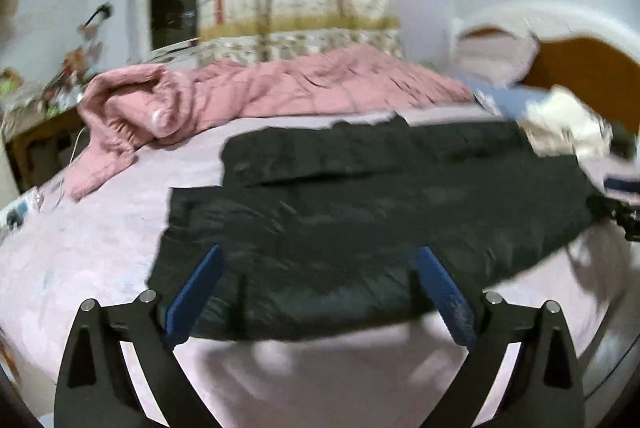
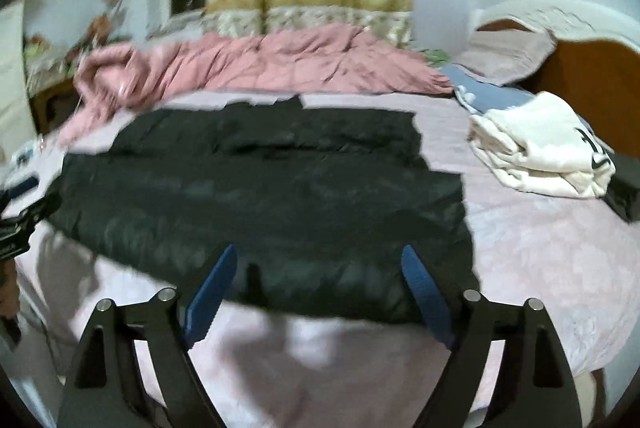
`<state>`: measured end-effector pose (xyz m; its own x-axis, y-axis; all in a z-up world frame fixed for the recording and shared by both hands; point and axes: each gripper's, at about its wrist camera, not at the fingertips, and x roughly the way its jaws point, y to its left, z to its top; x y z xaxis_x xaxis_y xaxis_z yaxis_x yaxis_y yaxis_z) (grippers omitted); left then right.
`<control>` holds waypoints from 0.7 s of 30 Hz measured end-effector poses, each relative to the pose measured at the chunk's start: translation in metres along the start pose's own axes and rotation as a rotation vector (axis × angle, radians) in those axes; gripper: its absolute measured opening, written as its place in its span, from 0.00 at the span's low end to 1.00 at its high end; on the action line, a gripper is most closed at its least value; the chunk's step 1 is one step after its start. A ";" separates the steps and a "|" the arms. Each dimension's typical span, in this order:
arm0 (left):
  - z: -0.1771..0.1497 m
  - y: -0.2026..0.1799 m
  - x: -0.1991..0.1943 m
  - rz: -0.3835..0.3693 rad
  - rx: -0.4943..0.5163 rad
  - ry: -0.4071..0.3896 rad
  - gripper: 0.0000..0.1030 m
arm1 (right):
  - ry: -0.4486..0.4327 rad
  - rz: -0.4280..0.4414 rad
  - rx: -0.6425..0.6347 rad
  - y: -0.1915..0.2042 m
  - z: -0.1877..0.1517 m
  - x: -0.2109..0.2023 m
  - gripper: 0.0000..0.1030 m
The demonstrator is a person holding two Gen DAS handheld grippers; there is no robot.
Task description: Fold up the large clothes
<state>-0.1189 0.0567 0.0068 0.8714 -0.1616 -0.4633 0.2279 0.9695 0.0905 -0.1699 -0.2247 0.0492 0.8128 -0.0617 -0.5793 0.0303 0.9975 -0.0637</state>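
Note:
A large black padded garment (image 1: 360,212) lies spread flat on the pale pink bed sheet (image 1: 80,248); it also shows in the right wrist view (image 2: 272,188). My left gripper (image 1: 320,260) is open and empty, hovering above the garment's near left edge. My right gripper (image 2: 318,260) is open and empty, hovering above the garment's near right edge. The blue fingertips (image 2: 216,288) frame the garment's hem without touching it.
A crumpled pink duvet (image 1: 260,88) lies along the far side of the bed. Folded white clothes (image 2: 544,152) and a blue item (image 2: 488,96) sit at the right by the wooden headboard (image 2: 592,84). A dark box (image 2: 626,184) lies beside them. A curtain and window are behind.

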 end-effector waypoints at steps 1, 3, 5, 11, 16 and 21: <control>-0.002 -0.007 0.003 0.015 0.041 0.013 0.94 | 0.020 -0.013 -0.035 0.008 -0.004 0.003 0.84; -0.007 -0.019 0.006 0.010 0.109 0.035 0.95 | 0.046 -0.057 -0.120 0.023 -0.010 0.009 0.84; -0.013 -0.028 0.010 -0.001 0.158 0.075 0.97 | 0.064 -0.101 -0.197 0.037 -0.015 0.014 0.85; -0.027 -0.040 0.024 0.056 0.219 0.151 0.97 | 0.180 -0.173 -0.229 0.042 -0.025 0.035 0.85; -0.025 -0.028 0.040 0.219 0.204 0.161 0.97 | 0.205 -0.239 -0.199 0.032 -0.025 0.044 0.85; -0.021 0.000 0.053 0.299 0.112 0.197 0.97 | 0.211 -0.368 -0.119 0.007 -0.018 0.051 0.85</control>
<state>-0.0823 0.0526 -0.0364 0.8086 0.1754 -0.5617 0.0313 0.9404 0.3387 -0.1386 -0.2216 0.0045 0.6234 -0.4302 -0.6528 0.2183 0.8976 -0.3830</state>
